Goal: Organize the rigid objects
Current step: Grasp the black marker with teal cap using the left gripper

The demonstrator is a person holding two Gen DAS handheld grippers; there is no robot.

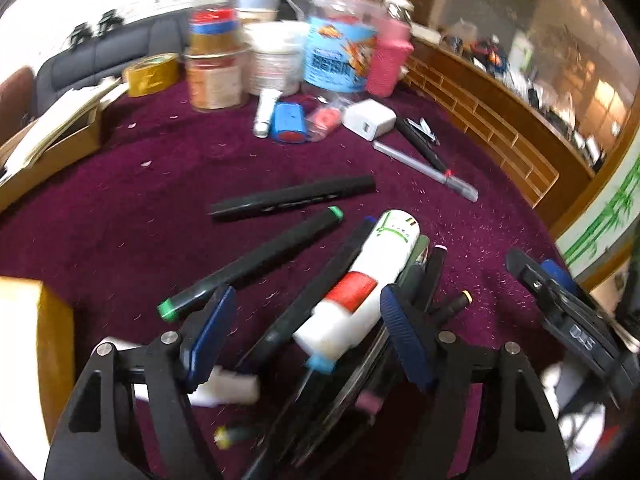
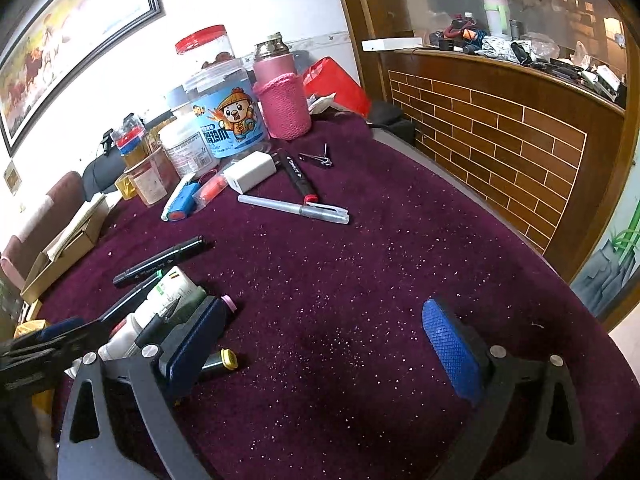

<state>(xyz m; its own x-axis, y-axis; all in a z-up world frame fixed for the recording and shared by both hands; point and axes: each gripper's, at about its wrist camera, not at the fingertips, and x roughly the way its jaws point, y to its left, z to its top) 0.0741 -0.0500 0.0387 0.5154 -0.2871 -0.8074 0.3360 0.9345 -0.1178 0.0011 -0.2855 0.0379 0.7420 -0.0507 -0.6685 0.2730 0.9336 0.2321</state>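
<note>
A white glue bottle (image 1: 360,288) with a red band and blue tip lies between the fingers of my left gripper (image 1: 306,328), on top of several black markers (image 1: 256,264). The left jaws are open around it, not touching. Another black marker (image 1: 292,199) lies farther off. My right gripper (image 2: 324,340) is open and empty above the purple cloth (image 2: 360,264). The glue bottle (image 2: 160,300) and markers (image 2: 160,259) show at its left. A silver pen (image 2: 294,208), a black pen with a red tip (image 2: 298,178) and nail clippers (image 2: 318,157) lie farther back.
Jars, a blue tub (image 2: 228,120) and a pink-sleeved flask (image 2: 282,96) stand at the back of the table. A white charger (image 2: 250,170) and a blue case (image 2: 182,202) lie before them. A cardboard box (image 2: 60,248) is at left. A wooden counter (image 2: 500,140) is at right.
</note>
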